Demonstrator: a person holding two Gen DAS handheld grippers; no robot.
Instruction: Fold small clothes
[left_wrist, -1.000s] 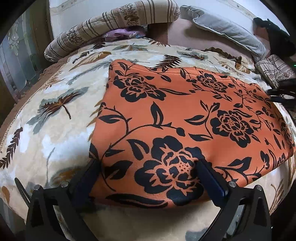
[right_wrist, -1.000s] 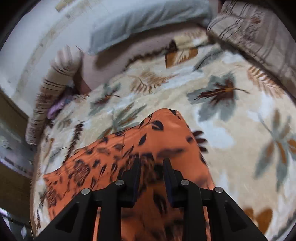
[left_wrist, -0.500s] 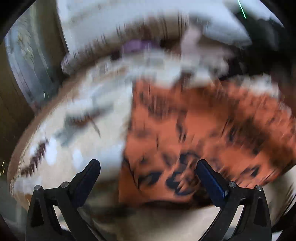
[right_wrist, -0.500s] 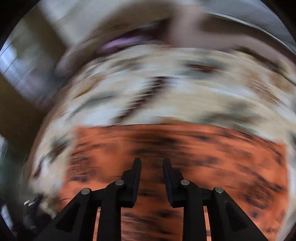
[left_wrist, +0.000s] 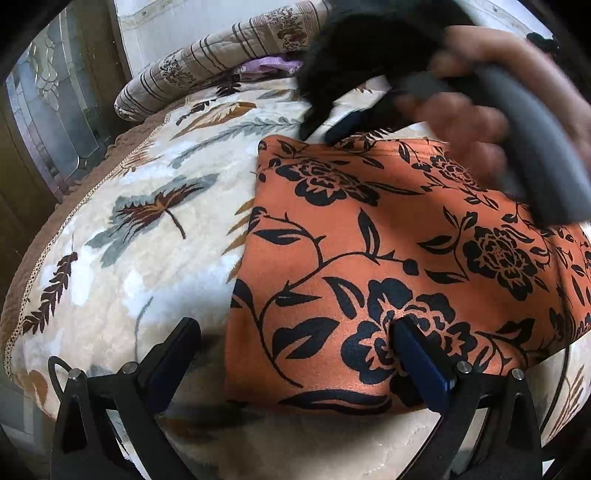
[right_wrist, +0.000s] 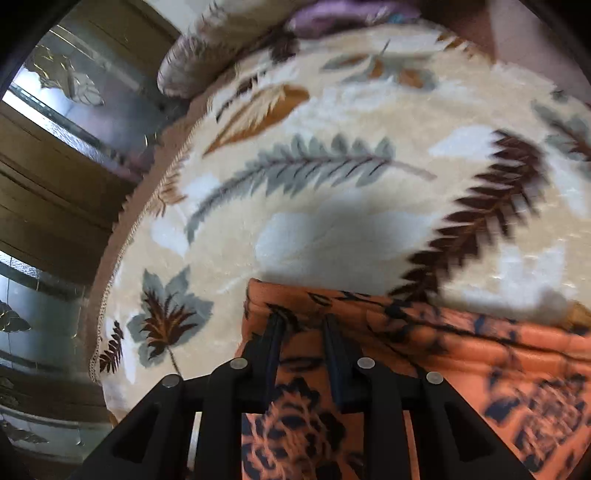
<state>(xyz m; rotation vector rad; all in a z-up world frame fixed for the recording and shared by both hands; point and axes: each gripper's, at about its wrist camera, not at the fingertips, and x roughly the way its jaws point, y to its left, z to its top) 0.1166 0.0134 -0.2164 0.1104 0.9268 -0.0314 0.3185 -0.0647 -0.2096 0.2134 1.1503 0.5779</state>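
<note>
An orange garment with black flowers (left_wrist: 388, 240) lies flat and folded on the leaf-patterned blanket (left_wrist: 147, 221). My left gripper (left_wrist: 295, 326) stands wide open over its near left corner. The right finger is above the cloth, the left finger above bare blanket. My right gripper (right_wrist: 302, 321) hovers at the garment's (right_wrist: 461, 350) far left corner. Its jaws stand a narrow gap apart, and I see no cloth pinched between them. In the left wrist view that gripper (left_wrist: 332, 125) comes in from the upper right, held by a person's hand (left_wrist: 480, 92), blurred.
A rolled striped quilt (left_wrist: 221, 55) and a purple cloth (left_wrist: 266, 66) lie at the head of the bed. The blanket's brown edge (right_wrist: 110, 258) drops off to the left. Beyond it stand wood-framed glass panels (right_wrist: 55, 92).
My right gripper has swung from the garment's right side across to its far left corner and rolled. Its hand now fills the left view's upper right. The garment lies as before.
</note>
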